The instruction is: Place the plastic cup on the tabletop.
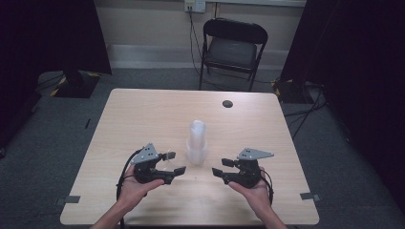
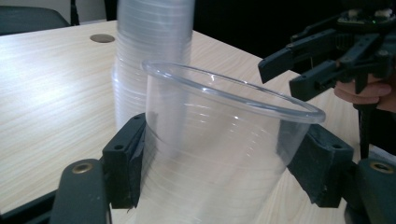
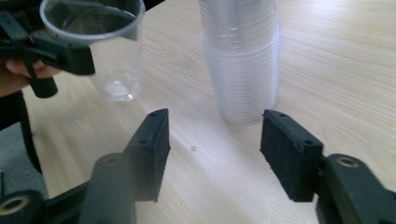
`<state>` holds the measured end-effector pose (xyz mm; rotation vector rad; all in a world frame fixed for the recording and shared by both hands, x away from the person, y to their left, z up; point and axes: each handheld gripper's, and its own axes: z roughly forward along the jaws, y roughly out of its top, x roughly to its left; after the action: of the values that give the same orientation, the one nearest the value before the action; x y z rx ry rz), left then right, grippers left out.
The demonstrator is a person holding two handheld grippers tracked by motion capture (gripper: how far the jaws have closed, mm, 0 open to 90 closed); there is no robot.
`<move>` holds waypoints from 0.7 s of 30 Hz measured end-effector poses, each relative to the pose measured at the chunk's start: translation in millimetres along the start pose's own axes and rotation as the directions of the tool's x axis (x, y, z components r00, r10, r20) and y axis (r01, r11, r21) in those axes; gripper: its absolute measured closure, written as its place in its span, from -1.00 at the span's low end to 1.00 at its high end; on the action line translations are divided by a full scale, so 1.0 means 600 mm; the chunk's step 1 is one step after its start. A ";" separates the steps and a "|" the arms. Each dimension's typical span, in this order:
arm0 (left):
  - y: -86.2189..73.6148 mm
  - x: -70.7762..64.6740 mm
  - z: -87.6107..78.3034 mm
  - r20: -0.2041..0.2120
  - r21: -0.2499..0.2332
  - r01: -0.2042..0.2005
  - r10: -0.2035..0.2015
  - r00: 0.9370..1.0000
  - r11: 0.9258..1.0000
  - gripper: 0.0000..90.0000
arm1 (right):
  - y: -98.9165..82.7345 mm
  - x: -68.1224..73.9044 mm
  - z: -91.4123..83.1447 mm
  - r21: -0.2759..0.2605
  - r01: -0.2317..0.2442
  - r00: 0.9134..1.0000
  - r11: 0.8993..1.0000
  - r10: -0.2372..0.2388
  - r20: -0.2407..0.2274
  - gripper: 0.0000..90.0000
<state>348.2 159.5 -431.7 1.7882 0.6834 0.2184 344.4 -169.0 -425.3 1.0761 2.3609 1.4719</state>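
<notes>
The left tongs (image 1: pixel 173 162) are gripping 1 clear plastic cup (image 2: pixel 219 154), both pads pressing on its sides just below the rim, and the cup is hanging tilted above the surface (image 1: pixel 143 114), just left of the stack of clear cups (image 1: pixel 196 142). That stack is standing upright near the middle of the surface, between the 2 hands. The right tongs (image 3: pixel 212 154) are hovering just right of the stack with jaws spread wide, nothing between the pads. Behind the surface, a black folding chair (image 1: pixel 232 50) is standing.
</notes>
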 end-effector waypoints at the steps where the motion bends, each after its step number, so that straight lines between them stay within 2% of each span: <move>1: 0.001 0.002 -0.002 -0.004 -0.006 0.005 -0.005 1.000 1.000 -0.36 | -0.001 0.000 -0.001 0.001 0.002 1.000 1.000 -0.002 -0.005 -0.07; 5: 0.003 0.008 -0.008 -0.033 -0.036 0.025 -0.026 0.999 0.999 -0.36 | -0.002 -0.004 -0.005 -0.006 0.003 1.000 1.000 -0.003 0.007 -0.09; 7: 0.005 0.011 -0.010 -0.054 -0.043 0.016 -0.018 0.998 0.999 -0.36 | -0.002 -0.006 -0.007 -0.009 0.004 1.000 1.000 -0.004 0.015 -0.09; 11: 0.018 0.019 -0.015 -0.071 -0.072 0.022 -0.027 0.997 0.997 -0.36 | -0.003 -0.009 -0.012 -0.013 0.017 1.000 1.000 -0.017 0.021 -0.09; 16: 0.028 0.028 -0.022 -0.092 -0.085 0.019 -0.026 0.995 0.996 -0.36 | -0.011 -0.015 -0.023 -0.022 0.008 0.999 1.000 -0.008 0.037 -0.11; 20: 0.037 0.038 -0.029 -0.131 -0.083 0.026 -0.037 0.991 0.996 -0.36 | -0.014 -0.022 -0.036 -0.023 0.002 0.998 1.000 0.000 0.058 -0.13; 21: 0.039 0.041 -0.031 -0.138 -0.095 0.036 -0.049 0.989 0.995 -0.36 | -0.015 -0.025 -0.040 -0.026 0.004 0.998 1.000 -0.002 0.067 -0.14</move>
<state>367.4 184.0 -408.7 1.6791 0.7982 0.3437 339.5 -198.3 -424.1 1.0977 2.2905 1.4388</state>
